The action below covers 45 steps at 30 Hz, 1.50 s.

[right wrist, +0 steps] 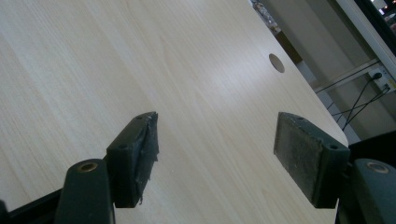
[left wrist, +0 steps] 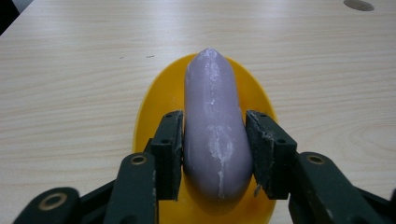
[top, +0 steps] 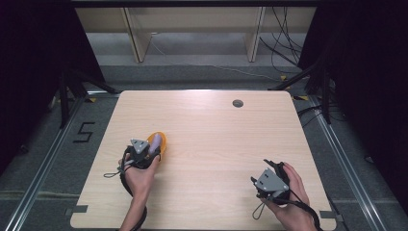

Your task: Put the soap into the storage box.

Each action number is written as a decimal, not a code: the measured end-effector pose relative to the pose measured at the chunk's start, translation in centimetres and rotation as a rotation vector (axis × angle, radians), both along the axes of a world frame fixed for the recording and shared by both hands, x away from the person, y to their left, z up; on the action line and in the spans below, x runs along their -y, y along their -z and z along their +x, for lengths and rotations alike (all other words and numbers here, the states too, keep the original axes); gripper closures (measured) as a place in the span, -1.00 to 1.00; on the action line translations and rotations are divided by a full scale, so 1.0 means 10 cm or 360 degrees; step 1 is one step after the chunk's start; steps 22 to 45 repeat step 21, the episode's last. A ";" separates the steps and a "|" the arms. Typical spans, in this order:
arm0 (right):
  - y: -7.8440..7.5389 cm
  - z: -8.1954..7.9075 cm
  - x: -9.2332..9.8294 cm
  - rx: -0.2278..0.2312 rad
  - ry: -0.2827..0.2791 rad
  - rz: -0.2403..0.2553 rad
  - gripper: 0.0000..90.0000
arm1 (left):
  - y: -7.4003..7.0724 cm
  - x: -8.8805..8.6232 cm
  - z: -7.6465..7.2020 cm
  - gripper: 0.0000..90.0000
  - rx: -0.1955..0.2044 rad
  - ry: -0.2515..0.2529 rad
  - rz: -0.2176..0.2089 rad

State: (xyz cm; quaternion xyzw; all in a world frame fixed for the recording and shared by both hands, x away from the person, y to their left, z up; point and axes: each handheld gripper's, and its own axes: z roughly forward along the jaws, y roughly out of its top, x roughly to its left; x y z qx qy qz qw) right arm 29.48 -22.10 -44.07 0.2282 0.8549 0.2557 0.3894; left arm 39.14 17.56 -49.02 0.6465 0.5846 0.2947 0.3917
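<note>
A light wooden table (top: 216,144) with rounded corners was seen from above. A small round hole (top: 237,103) was cut near its far edge. A yellow oval dish (left wrist: 159,98) was set flat on the table's left half, near the middle. A purple sweet potato (left wrist: 214,126) was laid lengthwise in the dish. The table was stood on a grey floor (top: 43,144).

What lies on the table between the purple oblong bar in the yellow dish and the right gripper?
Nothing: in the high view, bare pale wood separates the purple oblong bar from the right gripper.
</note>
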 end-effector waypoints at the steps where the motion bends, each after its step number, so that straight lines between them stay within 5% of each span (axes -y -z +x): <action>1: 0.00 0.00 0.00 0.0001 0.0001 0.0000 -0.30 | -0.02 0.00 -0.01 0.24 0.0010 0.0001 -0.0008; 11: 0.00 0.01 0.01 -0.0002 -0.0004 -0.0010 -0.31 | -0.30 0.00 -0.25 0.02 0.0193 0.0031 -0.0069; 15: 0.01 0.01 0.00 0.0009 0.0000 -0.0006 -0.31 | -0.37 0.06 -0.37 -0.01 0.0221 0.0077 -0.0076; 21: 0.01 0.01 0.02 -0.0012 -0.0013 -0.0010 -0.31 | -0.37 0.20 -0.49 -0.04 0.0204 0.0193 -0.0084; 45: 0.01 0.01 0.02 -0.0012 -0.0013 -0.0010 -0.31 | -0.37 0.20 -0.49 -0.04 0.0204 0.0193 -0.0084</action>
